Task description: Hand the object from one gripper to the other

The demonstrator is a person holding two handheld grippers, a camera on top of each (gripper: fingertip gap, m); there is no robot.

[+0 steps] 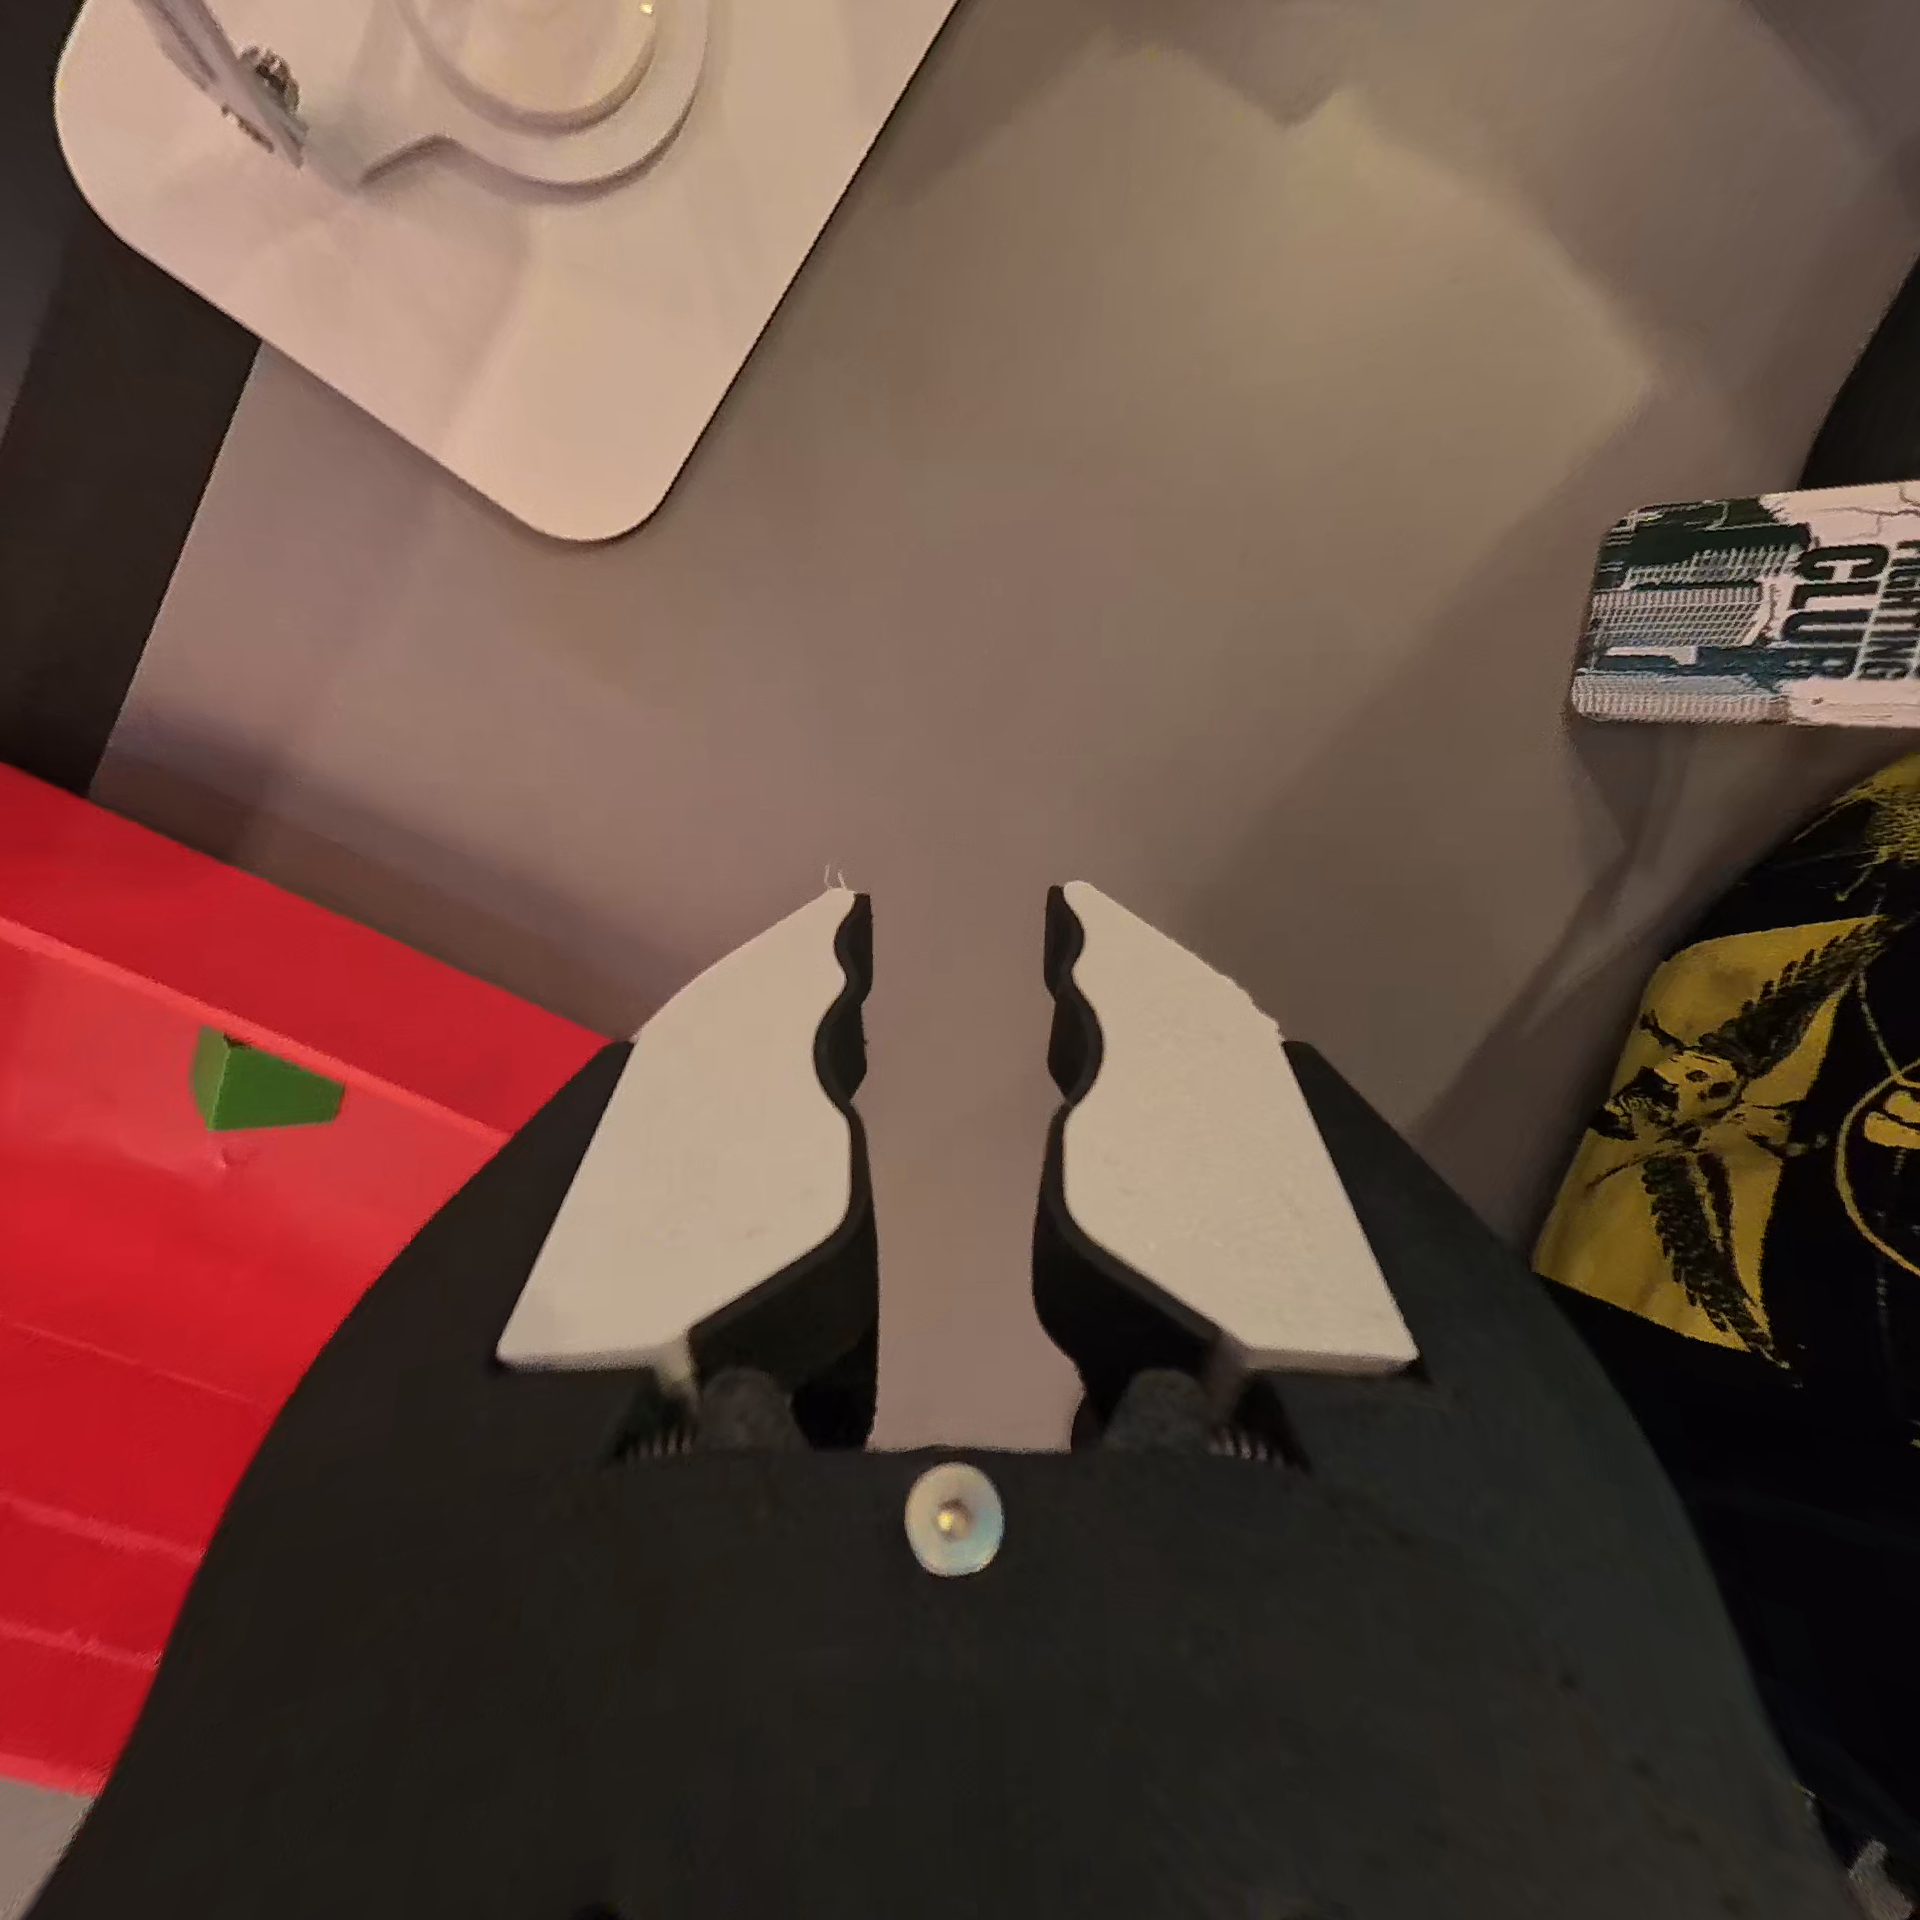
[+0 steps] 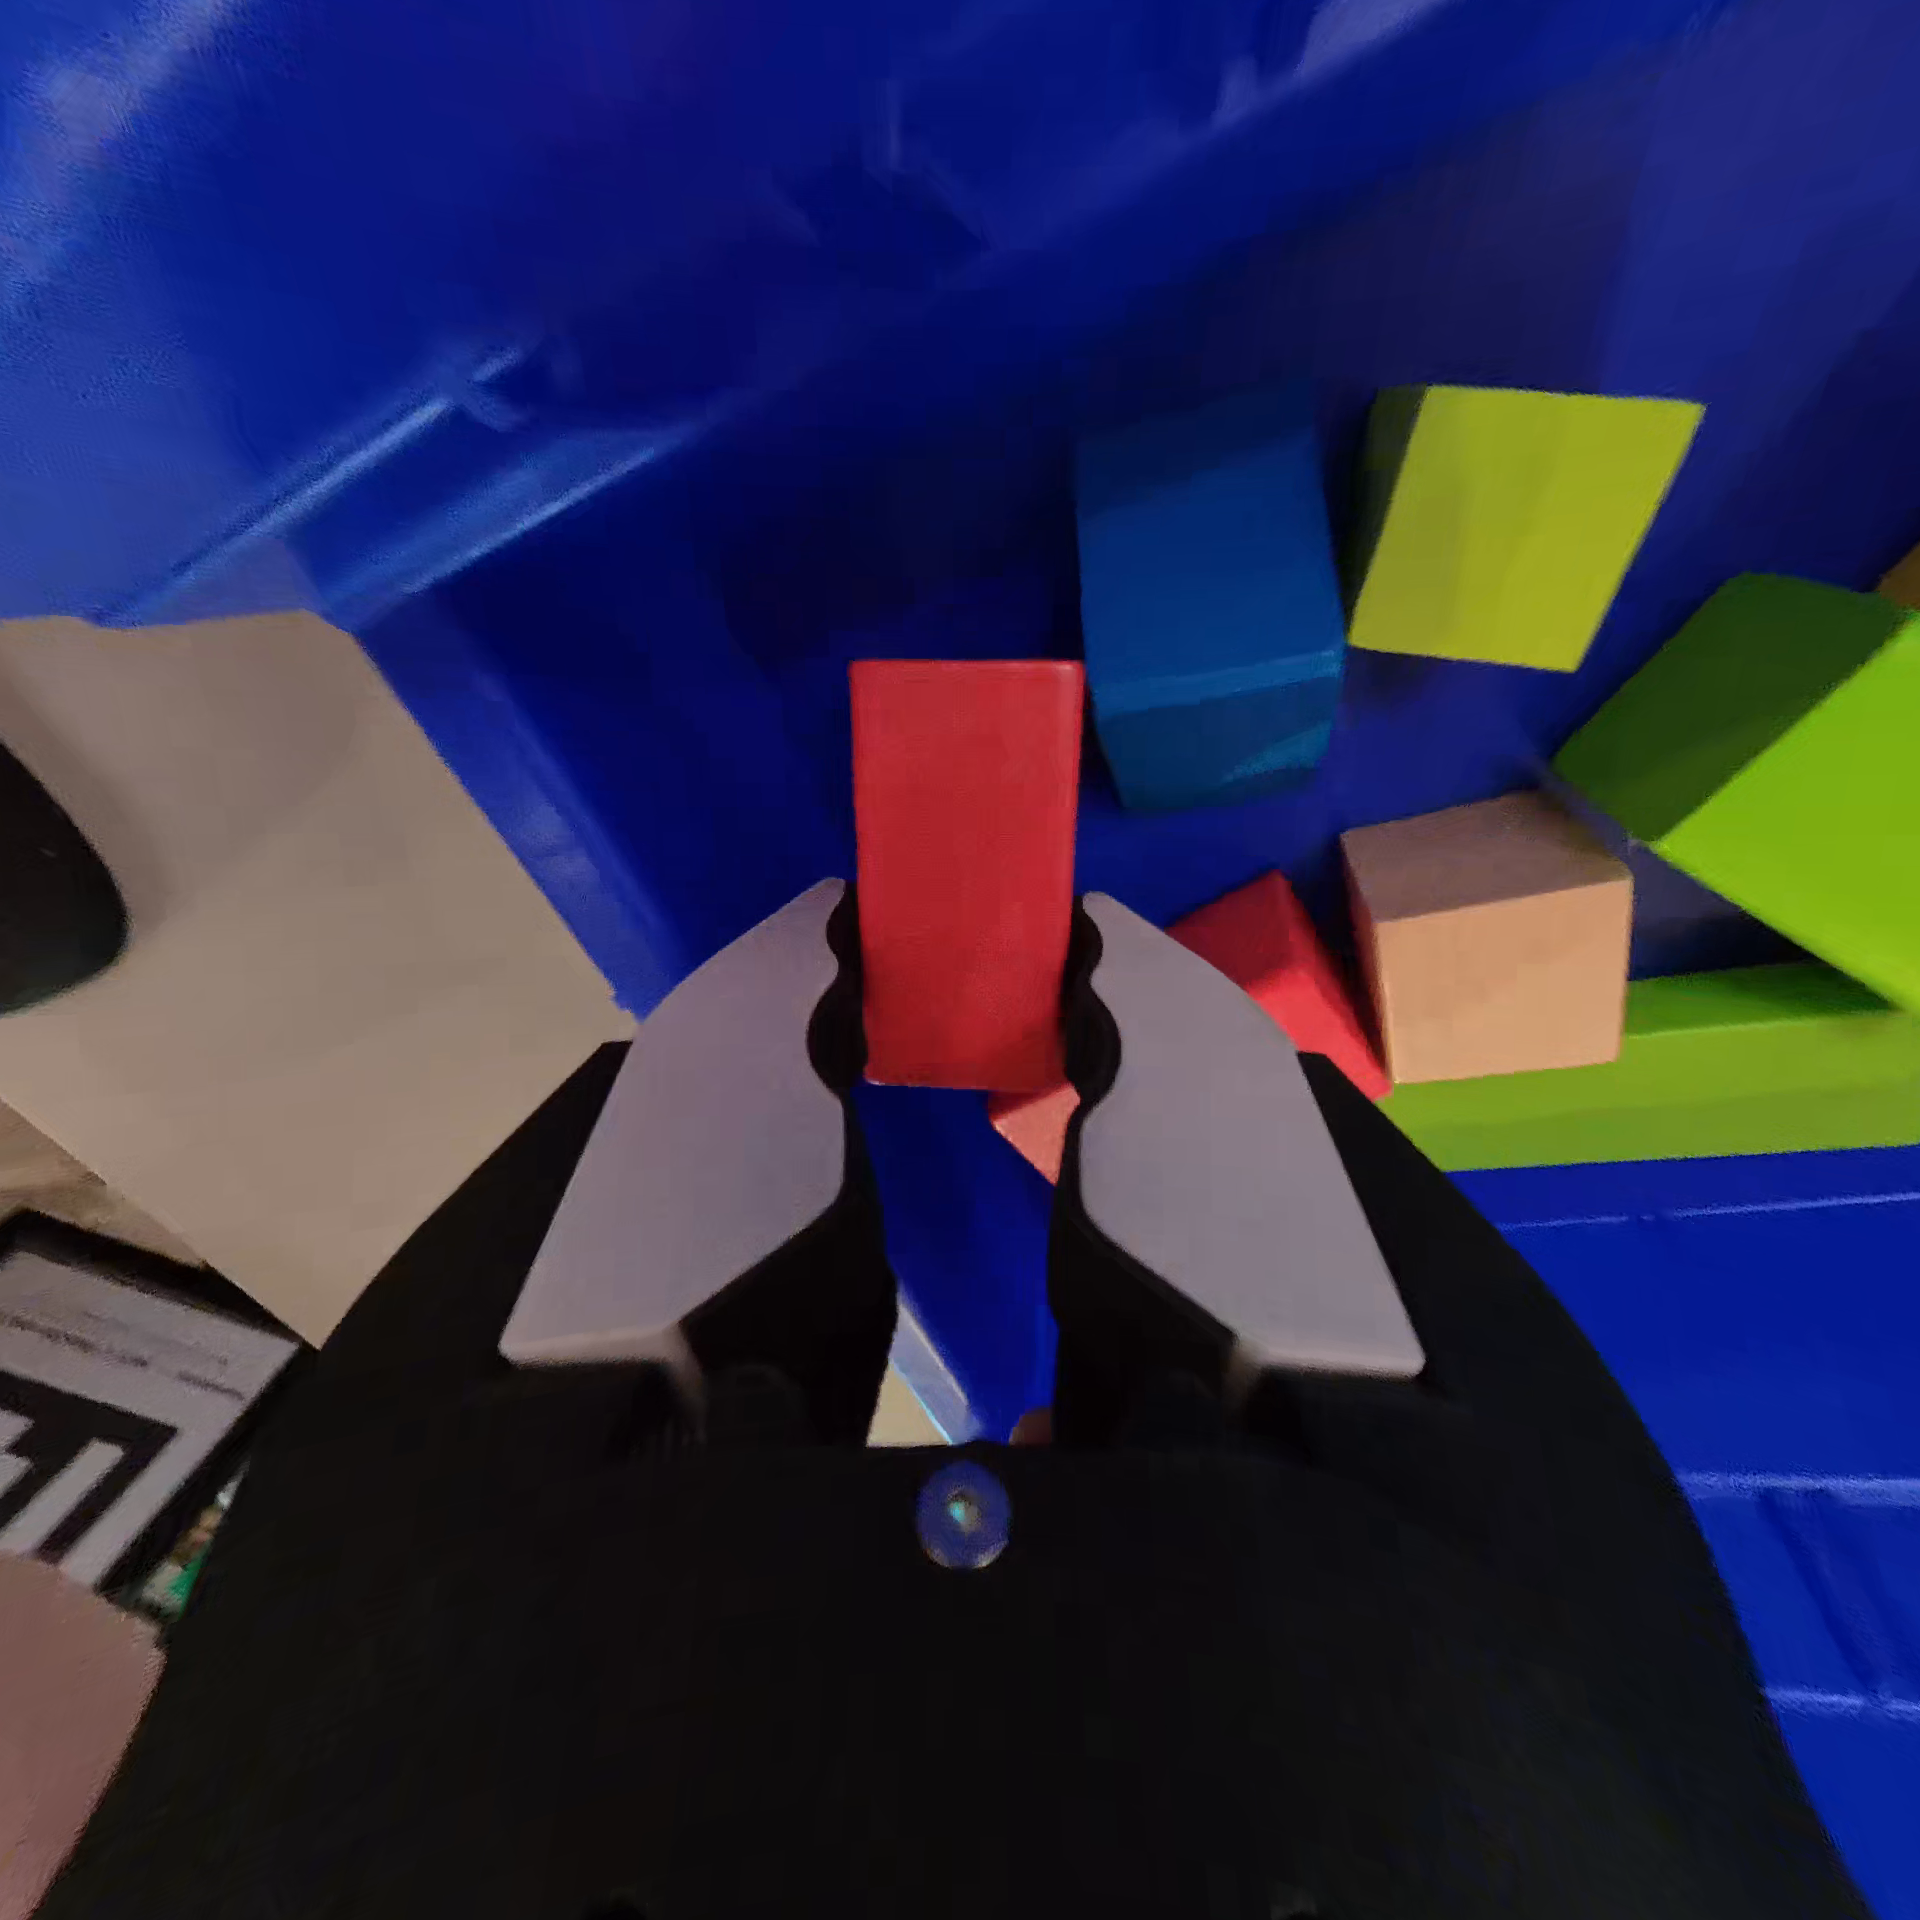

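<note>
My right gripper [image 2: 961, 977] is shut on a red rectangular block [image 2: 961, 831]. Both pads press on its long sides, and the block sticks out forward past the fingertips, above the inside of a blue bin [image 2: 520, 312]. My left gripper [image 1: 958, 914] is open and empty, with only the grey table top [image 1: 1039, 571] showing between its fingers. Neither view shows the other gripper.
The blue bin holds loose blocks: a blue one [image 2: 1210, 613], a yellow-green one [image 2: 1517, 520], a green one [image 2: 1787, 769], a tan cube [image 2: 1486, 935], a red one [image 2: 1278, 966]. A red bin [image 1: 208, 1195] holding a green block [image 1: 260, 1081] lies left of the left gripper. A white plate-like base [image 1: 468, 260] lies far left, a printed card [image 1: 1756, 613] and black-and-yellow cloth [image 1: 1745, 1091] right. There is about 45 cm between the tips of the two grippers.
</note>
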